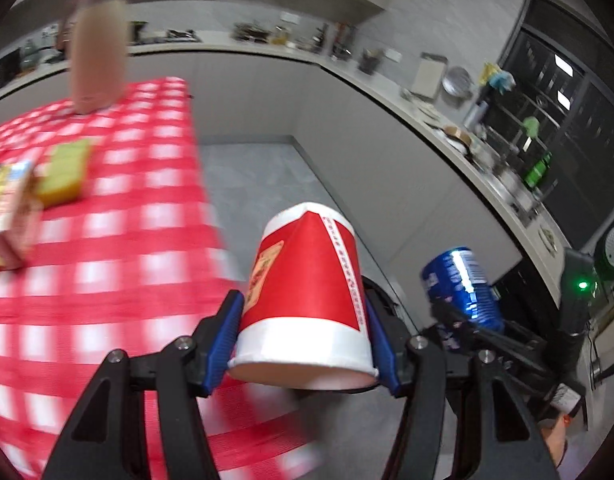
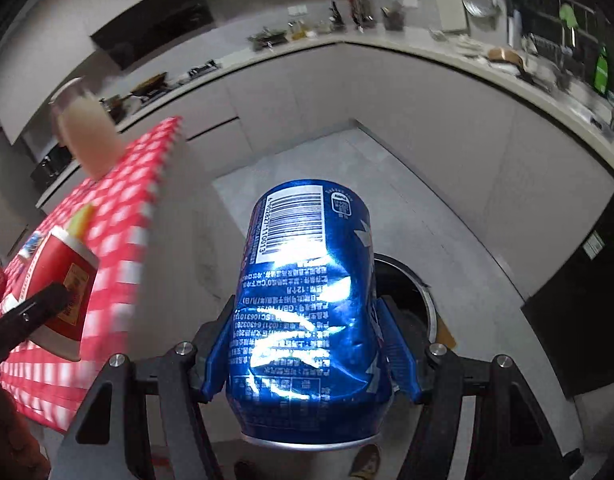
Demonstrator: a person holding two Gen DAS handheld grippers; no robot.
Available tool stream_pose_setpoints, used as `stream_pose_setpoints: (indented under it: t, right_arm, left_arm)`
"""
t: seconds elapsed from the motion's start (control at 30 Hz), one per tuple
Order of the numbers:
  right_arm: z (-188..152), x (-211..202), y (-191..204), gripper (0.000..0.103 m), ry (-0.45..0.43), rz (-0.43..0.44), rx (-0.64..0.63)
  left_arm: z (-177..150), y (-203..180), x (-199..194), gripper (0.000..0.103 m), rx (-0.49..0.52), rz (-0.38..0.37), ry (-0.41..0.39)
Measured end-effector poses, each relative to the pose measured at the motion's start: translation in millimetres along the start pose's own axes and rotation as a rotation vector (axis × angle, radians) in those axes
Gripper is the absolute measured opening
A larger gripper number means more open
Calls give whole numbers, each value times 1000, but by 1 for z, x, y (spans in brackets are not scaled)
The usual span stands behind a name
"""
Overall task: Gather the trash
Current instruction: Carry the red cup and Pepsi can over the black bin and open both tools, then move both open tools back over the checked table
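A red and white paper cup (image 1: 307, 292) lies between the blue pads of my left gripper (image 1: 303, 320), which is shut on it, rim toward the camera. The cup hangs past the edge of the red checked table (image 1: 107, 260), over the grey floor. My right gripper (image 2: 307, 320) is shut on a dented blue drink can (image 2: 307, 312). Behind and below the can is the dark round mouth of a bin (image 2: 411, 300), mostly hidden. In the left wrist view the can (image 1: 463, 284) shows at the right. In the right wrist view the cup (image 2: 63, 288) shows at the left.
On the checked cloth (image 2: 127, 220) stand a pale pink jug (image 1: 97, 48), a yellow-green sponge (image 1: 65, 172) and a carton (image 1: 11, 216). A cluttered kitchen counter (image 2: 427, 52) curves round the far side, with grey floor (image 2: 307, 160) between it and the table. A foot (image 2: 365, 460) shows below the can.
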State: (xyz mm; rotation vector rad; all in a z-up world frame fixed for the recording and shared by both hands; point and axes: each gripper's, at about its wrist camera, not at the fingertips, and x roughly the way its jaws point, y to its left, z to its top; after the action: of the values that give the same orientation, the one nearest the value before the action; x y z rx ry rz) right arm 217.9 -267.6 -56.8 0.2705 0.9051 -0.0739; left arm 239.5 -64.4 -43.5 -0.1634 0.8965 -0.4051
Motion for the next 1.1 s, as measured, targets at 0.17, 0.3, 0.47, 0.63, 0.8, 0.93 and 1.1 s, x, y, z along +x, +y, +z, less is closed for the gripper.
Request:
stream_pose_setpoints:
  t: [0.17,0.3,0.47,0.63,0.8,0.93,1.1]
  right_arm:
    - [-2,36,-42,68,80,9,-8]
    - [-3,67,-61,68,138,36,-31]
    - [0,94,-76,69,186,78,-65]
    - [5,113,-82,77,206,78,-92]
    - [17,110,-83,77,173,77,-78]
    - [24,90,-81,77,128,77,-74]
    - [28,64,-68,77,76,77,-65]
  left_arm:
    - [-12,-28,57,61,-4,8,81]
    - [-24,-38,91,61,-6,53,141]
    - [-37,-43,121,63,-13,95,202]
    - [-38,-47,138,75,-24,133,239]
    - [-29,-41,126,78,-72,157,224]
    - [-18,-45,95,78,-69,154,171]
    - [-8,-47,52,78,-53,140,117]
